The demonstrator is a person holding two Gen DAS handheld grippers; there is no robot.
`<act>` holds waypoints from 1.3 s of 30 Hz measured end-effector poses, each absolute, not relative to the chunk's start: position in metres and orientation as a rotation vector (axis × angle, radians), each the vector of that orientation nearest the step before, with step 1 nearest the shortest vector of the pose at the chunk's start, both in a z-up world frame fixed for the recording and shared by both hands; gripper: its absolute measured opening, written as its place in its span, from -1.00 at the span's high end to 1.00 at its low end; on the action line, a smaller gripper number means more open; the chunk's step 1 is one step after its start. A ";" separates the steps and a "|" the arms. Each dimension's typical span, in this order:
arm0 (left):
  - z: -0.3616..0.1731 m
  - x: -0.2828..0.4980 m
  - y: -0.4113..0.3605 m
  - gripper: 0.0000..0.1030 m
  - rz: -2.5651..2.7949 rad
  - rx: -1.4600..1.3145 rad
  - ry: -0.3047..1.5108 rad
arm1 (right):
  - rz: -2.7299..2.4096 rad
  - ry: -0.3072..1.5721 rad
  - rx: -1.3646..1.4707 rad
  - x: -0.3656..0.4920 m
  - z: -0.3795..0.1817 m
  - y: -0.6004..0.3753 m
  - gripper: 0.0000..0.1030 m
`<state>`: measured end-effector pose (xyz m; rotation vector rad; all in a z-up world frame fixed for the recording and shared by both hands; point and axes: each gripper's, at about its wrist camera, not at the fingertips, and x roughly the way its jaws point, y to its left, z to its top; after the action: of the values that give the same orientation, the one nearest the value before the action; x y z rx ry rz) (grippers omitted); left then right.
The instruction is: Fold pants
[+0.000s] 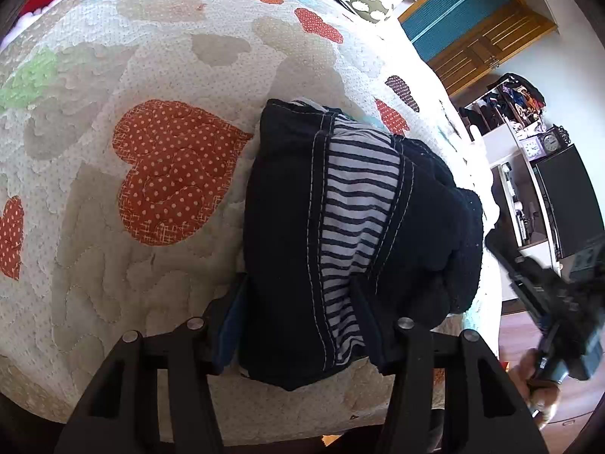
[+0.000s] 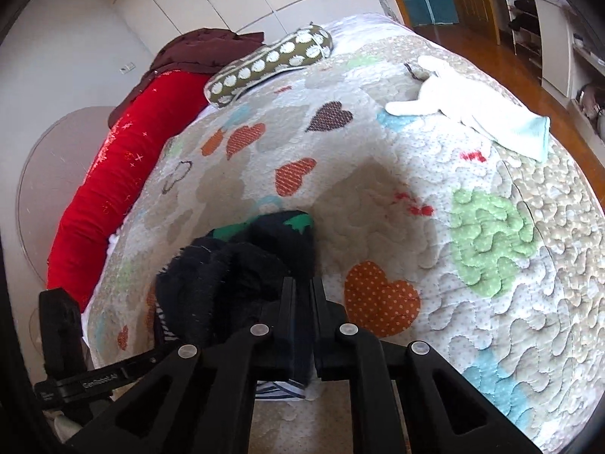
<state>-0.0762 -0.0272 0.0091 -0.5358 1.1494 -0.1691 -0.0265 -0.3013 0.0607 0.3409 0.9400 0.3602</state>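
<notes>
pants point(image 1: 287, 204): dark navy, pale topstitching, navy-and-white striped lining shown | quilt point(image 1: 151, 56): cream, dotted, patched with orange polka-dot, green, beige and brown hearts | bolster point(image 2: 98, 193): bright red | cushion point(image 2: 264, 62): olive, printed with white daisies | cloth point(image 2: 472, 108): white, edged pale mint | grippers: black

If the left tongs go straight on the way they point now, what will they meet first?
The folded dark pants. The left tongs already have the near end of the bundle between their fingers, so any advance pushes into the cloth, with the quilt right beneath. Whether the pads already press the fabric is unclear.
</notes>
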 end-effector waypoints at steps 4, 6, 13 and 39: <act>0.010 -0.079 -0.025 -0.03 -0.178 -0.554 1.151 | 0.460 0.874 0.332 -0.033 0.084 -0.276 0.53; 0.011 -0.081 -0.023 -0.03 -0.180 -0.560 1.152 | 0.492 0.885 0.303 -0.032 0.085 -0.258 0.42; 0.013 -0.093 -0.012 -0.03 -0.184 -0.595 1.158 | 0.457 1.022 0.185 -0.021 0.034 -0.222 0.22; 0.006 -0.097 -0.001 -0.15 -0.182 -0.658 1.164 | 0.501 1.051 0.292 -0.033 0.028 -0.235 -0.03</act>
<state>-0.0969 -0.0010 0.0062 -0.6578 1.1635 -0.1816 -0.0326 -0.2353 0.0282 0.2921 1.0507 0.5007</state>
